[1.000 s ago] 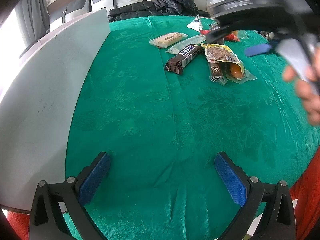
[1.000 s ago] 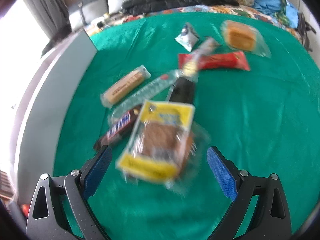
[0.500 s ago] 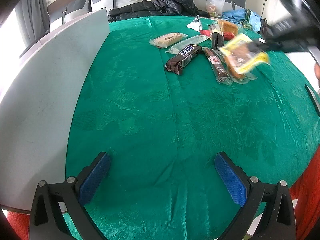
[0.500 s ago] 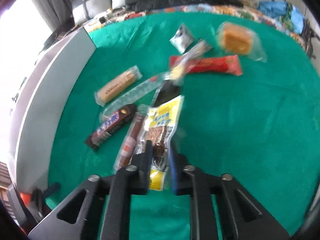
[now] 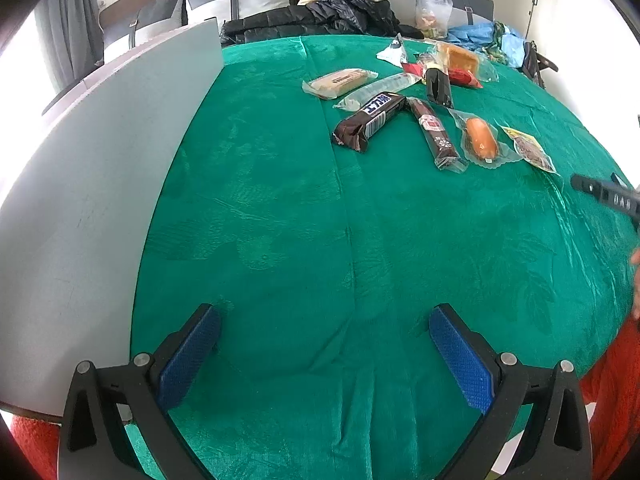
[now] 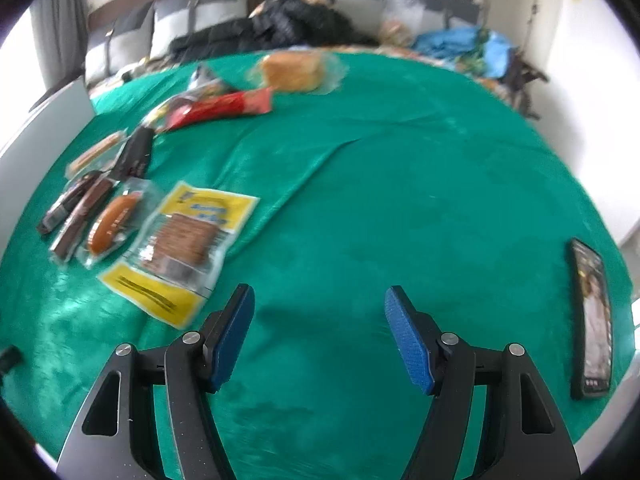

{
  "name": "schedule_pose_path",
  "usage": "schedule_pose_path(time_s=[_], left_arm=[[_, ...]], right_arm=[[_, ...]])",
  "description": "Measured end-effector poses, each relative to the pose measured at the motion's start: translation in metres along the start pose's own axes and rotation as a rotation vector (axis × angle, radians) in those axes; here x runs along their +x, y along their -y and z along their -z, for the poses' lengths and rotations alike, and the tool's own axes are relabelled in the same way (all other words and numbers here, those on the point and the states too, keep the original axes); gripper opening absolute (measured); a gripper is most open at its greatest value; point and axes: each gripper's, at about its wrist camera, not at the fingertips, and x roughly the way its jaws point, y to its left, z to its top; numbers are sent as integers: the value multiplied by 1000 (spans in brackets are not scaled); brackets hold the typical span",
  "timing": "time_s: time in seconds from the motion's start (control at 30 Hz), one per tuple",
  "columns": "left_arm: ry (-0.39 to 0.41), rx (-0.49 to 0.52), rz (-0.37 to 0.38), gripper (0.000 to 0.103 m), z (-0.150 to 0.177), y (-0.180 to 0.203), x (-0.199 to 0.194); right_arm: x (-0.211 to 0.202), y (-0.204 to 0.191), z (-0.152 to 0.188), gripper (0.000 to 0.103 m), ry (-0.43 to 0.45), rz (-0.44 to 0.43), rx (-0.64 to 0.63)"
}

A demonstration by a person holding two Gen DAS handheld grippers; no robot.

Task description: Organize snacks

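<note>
While both hover low over the green cloth (image 6: 400, 184), left tongs (image 5: 324, 344) wide apart, empty, right tongs (image 6: 320, 332) seemingly half-spread, empty.

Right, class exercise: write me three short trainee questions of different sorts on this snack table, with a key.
1. True or false: the right gripper holds the yellow packet.
2. What lies directly beside the yellow packet, on its left in the right wrist view? A) orange sausage B) phone C) red wrapper
3. Fill in: the left gripper is ____ over bare green cloth.

Key: 1 false, it is open and empty; 2 A; 3 open.
</note>
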Motion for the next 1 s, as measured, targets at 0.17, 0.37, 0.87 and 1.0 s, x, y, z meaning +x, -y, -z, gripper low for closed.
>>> schedule_pose_path(time_s=[0.17, 0.37, 0.87, 1.0], left_arm=[[6, -4, -2, 103, 1, 0, -1], [5, -12, -8, 103, 1, 0, 0], [-11, -35, -25, 103, -2, 2, 1], [-12, -36, -26, 103, -2, 2, 1]], right_arm=[[7, 10, 3, 79, 19, 9, 18], [12, 12, 6, 85, 8, 2, 56], [9, 15, 10, 86, 12, 1, 58], [9, 15, 10, 86, 12, 1, 57]])
